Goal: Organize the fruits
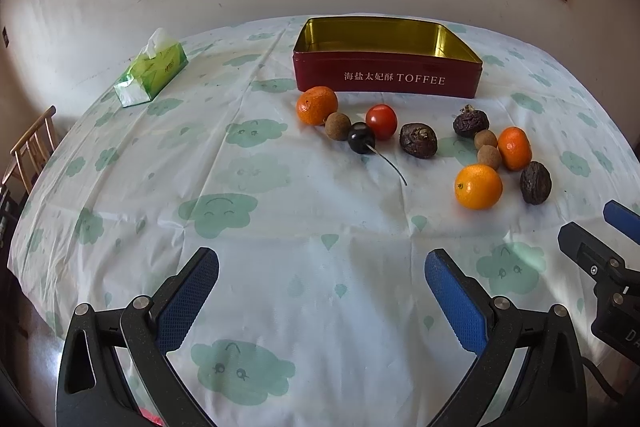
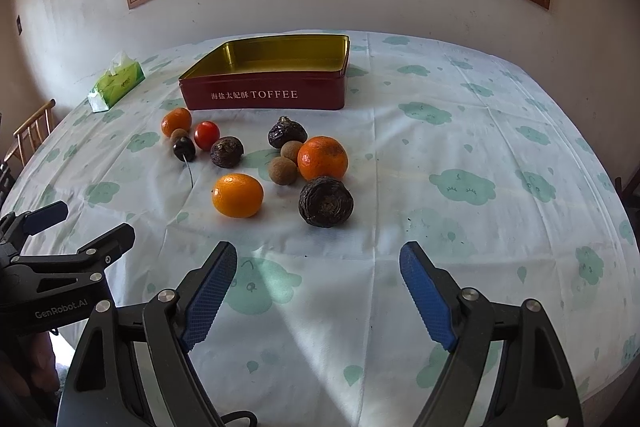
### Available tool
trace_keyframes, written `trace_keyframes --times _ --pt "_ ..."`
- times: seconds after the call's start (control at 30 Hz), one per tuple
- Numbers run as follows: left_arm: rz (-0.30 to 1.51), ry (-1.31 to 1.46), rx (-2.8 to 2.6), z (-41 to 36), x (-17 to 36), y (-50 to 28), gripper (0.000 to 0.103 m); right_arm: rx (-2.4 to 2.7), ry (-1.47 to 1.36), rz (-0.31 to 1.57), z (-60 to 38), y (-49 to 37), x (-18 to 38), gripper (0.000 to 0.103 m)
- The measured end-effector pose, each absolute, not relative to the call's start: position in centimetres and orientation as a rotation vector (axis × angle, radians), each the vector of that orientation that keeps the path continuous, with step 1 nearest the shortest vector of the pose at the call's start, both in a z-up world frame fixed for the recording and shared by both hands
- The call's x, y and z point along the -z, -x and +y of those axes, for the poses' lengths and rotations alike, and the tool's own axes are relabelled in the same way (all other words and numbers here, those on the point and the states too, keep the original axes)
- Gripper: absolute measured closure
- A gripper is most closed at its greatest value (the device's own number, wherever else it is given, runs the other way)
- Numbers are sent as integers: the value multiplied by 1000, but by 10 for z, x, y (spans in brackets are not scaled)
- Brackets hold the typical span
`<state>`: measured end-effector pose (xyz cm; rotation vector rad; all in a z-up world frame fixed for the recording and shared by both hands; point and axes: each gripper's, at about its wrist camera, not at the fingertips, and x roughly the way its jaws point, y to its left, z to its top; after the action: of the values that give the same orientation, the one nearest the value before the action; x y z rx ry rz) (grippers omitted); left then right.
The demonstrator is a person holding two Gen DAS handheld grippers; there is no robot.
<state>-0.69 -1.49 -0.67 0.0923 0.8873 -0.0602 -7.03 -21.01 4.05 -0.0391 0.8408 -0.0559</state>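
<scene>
Left gripper [image 1: 322, 291] and right gripper [image 2: 316, 287] both hover released above the near tabletop [image 2: 460, 131], jaws spread, holding nothing. The fruits lie loose mid-table: three tangerines, nearest one [image 2: 238, 195], a cherry tomato [image 2: 207, 135], a dark cherry [image 2: 184, 149], longans and dark wrinkled fruits. The red toffee tin [image 2: 264, 99] stands just beyond them. A tissue pack [image 1: 151, 69] sits far left.

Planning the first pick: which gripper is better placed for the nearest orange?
Right. The round orange fruit lies just ahead of the open right gripper; from the open left gripper it sits farther off, to the side.
</scene>
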Motion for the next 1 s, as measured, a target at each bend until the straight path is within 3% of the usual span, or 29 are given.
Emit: trace_keyframes --times 1.0 --pt "916 -81 42 -5 14 1 1 54 39 844 -212 69 -39 27"
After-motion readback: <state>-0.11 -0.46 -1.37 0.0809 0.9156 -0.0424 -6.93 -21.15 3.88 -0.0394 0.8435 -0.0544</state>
